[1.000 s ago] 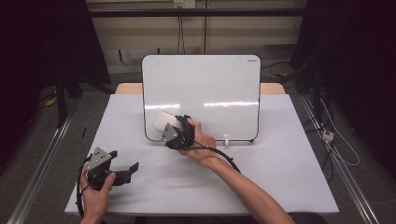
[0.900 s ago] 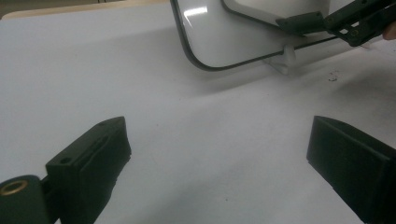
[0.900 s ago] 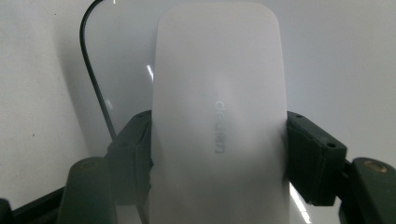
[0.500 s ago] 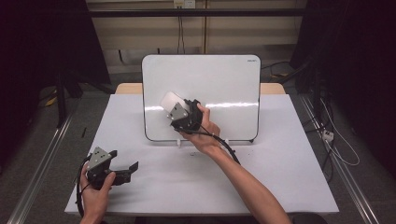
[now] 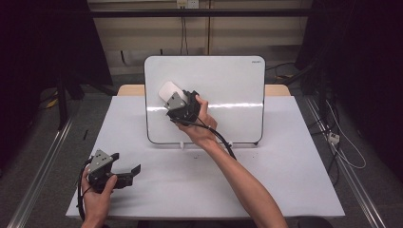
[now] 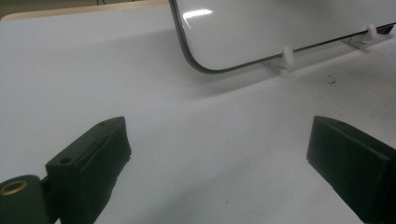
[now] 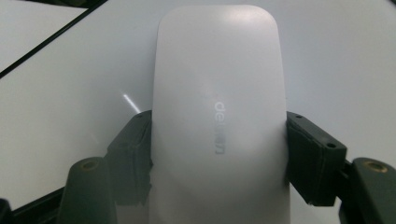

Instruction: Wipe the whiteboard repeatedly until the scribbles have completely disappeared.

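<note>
On the white table (image 5: 266,190), a whiteboard (image 5: 228,80) stands near-upright on small white clip feet (image 6: 286,59), facing the person's side. Rounded corners, dark thin rim; a bright strip of reflected light runs across its face.

Right gripper (image 5: 175,97): held up against the left part of the board face. Jaws pinched on a white eraser (image 5: 168,90), one pad on each long side. In the right gripper view the eraser (image 7: 219,116) rises between the two black jaws, a rounded oblong block with faint grey lettering along its back, and the board surface lies directly behind it. Whether the eraser's underside actually touches the board I cannot tell from these views; it looks flat to it or just off it. Right hand (image 5: 202,126) wraps the gripper body, with the cable trailing down along the forearm.

Left gripper (image 5: 121,172): low at the near-left of the table, well apart from the board, held in the left hand (image 5: 97,199). Jaws spread wide, nothing between them. The left gripper view shows bare table between the two jaws and the board's lower corner farther off.

A few dark specks (image 6: 330,80) lie on the table just in front of the board's foot.
</note>
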{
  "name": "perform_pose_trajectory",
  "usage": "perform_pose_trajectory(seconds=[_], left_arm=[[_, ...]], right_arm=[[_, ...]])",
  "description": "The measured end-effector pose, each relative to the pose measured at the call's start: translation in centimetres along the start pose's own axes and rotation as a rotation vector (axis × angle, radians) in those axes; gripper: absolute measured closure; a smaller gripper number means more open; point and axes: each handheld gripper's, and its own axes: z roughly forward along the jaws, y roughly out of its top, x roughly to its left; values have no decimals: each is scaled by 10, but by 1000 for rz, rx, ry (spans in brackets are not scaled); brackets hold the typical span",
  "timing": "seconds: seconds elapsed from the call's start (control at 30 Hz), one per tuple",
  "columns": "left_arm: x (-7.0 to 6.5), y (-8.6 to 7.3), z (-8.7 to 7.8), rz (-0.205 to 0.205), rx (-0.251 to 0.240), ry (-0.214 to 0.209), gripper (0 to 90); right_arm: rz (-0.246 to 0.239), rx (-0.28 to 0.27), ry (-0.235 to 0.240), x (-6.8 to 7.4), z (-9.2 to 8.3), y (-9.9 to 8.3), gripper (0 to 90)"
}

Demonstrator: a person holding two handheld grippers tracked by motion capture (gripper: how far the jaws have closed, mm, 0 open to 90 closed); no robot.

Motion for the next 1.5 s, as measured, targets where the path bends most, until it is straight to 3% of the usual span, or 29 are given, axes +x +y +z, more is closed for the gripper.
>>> perform_pose_trajectory(seconds=[0.17,0.37,0.7,0.83,1.07,1.27,1.37,1.47,1.5], left_arm=[[-2,1,2,2,-6,4,58],[-2,1,2,7,-6,3,58],[-1,1,2,2,-6,3,58],[-1,0,2,2,-8,2,58],[-1,1,0,3,-3,-1,58],[-1,0,0,2,-4,-3,58],[-1,0,1,-1,-11,3,58],[-1,-1,1,2,-4,7,58],[-1,-1,1,2,-2,6,58]], right_arm=[[-28,-5,24,26,-1,-5,314],[-97,-10,65,57,-3,-10,313],[-112,-15,58,66,-4,-13,313],[-101,-5,61,59,-4,-11,314],[-40,-5,13,30,-1,-4,313],[39,-9,-8,5,2,1,313],[90,-10,17,-5,1,1,313],[101,-17,33,-7,-1,1,314],[133,-22,58,-10,-1,0,314]])
